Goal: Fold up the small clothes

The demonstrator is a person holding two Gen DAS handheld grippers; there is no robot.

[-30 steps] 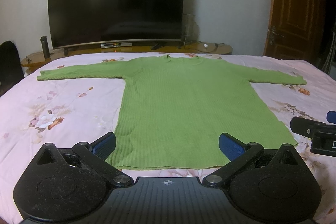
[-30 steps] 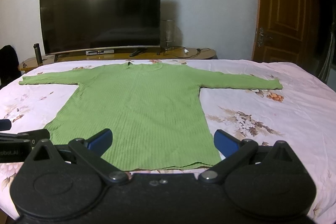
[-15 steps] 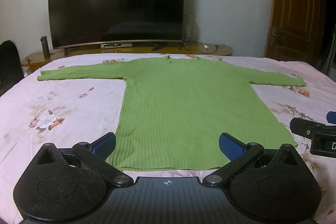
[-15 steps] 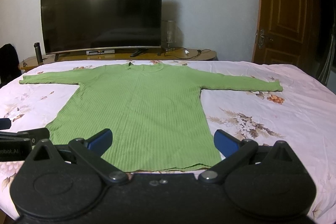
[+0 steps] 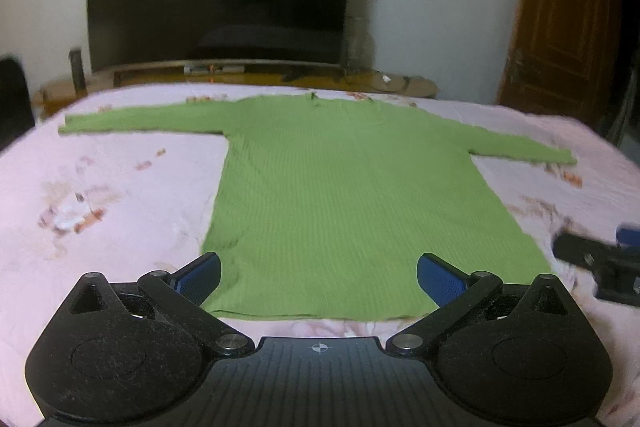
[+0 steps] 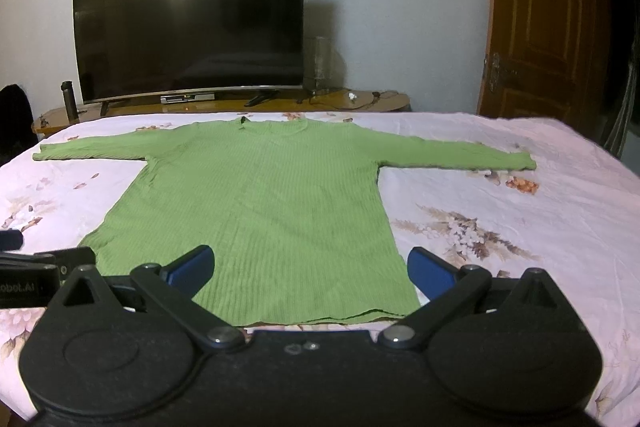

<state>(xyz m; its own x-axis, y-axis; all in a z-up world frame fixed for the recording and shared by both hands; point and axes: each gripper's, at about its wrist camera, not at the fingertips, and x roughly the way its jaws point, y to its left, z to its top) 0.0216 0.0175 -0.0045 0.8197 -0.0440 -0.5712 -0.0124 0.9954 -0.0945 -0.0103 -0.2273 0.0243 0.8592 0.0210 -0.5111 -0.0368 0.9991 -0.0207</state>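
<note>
green sweater [image 6: 256, 211] lies flat, sleeves spread on the bed [image 6: 540, 227] ready for folding, left claw [image 5: 319, 277] and right claw [image 6: 310, 269] both released, empty, near hem.

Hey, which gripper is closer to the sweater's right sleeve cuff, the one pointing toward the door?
Right. The right gripper sits over the hem's door-side half, nearer that cuff. The left gripper is at the hem's other half, farther away.

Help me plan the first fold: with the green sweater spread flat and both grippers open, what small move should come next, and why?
Probably reach the left gripper forward-left to the left sleeve. The green sweater lies flat on the bed sheet, sleeves outstretched, and both it and the right gripper are open and empty near the hem.
</note>
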